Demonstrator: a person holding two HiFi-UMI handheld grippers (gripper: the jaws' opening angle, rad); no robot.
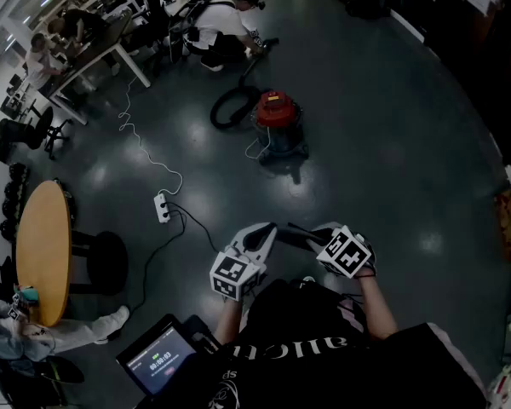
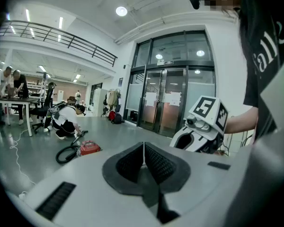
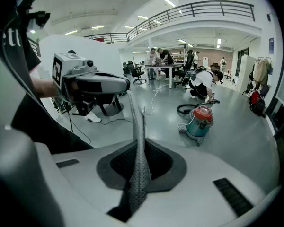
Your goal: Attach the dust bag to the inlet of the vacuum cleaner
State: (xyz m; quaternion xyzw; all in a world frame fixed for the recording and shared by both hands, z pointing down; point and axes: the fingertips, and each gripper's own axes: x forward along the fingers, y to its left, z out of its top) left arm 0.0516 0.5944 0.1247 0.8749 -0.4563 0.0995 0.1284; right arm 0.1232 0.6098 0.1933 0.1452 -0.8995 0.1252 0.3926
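Both tools are idle and empty. The left gripper (image 1: 260,231) has its jaws pressed together with nothing between them, and so does the right gripper (image 1: 294,227). Both are held close in front of the person's chest. The red-lidded, teal-bodied canister vacuum cleaner (image 1: 278,123) stands on the dark grey glossy floor (image 1: 392,143), well apart from both grippers. Its lid is on and a black ribbed hose (image 1: 228,109) is looped beside it. No dust bag shows in any view, and the inlet cannot be made out at this range. The task is judged not begun. Risks:

1. There is nothing to attach until the bag is found, so approaching the vacuum first would likely waste the move.
2. With the jaws closed, reaching for a thin bag would probably shove or crumple it rather than grip it, so they must open first.
3. A white power strip (image 1: 162,206), its black cable (image 1: 196,224) and a thin white cord (image 1: 145,143) lie on the floor to the left of the way to the vacuum. A foot could snag them if the person's eyes stay on the grippers.
4. A crouching person (image 1: 220,24) is at the far end of the hose. A tug there could shift the canister during fitting, and the space around it would be crowded.
5. With the lid on, the inlet may be unreachable from inside, and forcing the bag on would risk a poor seat.
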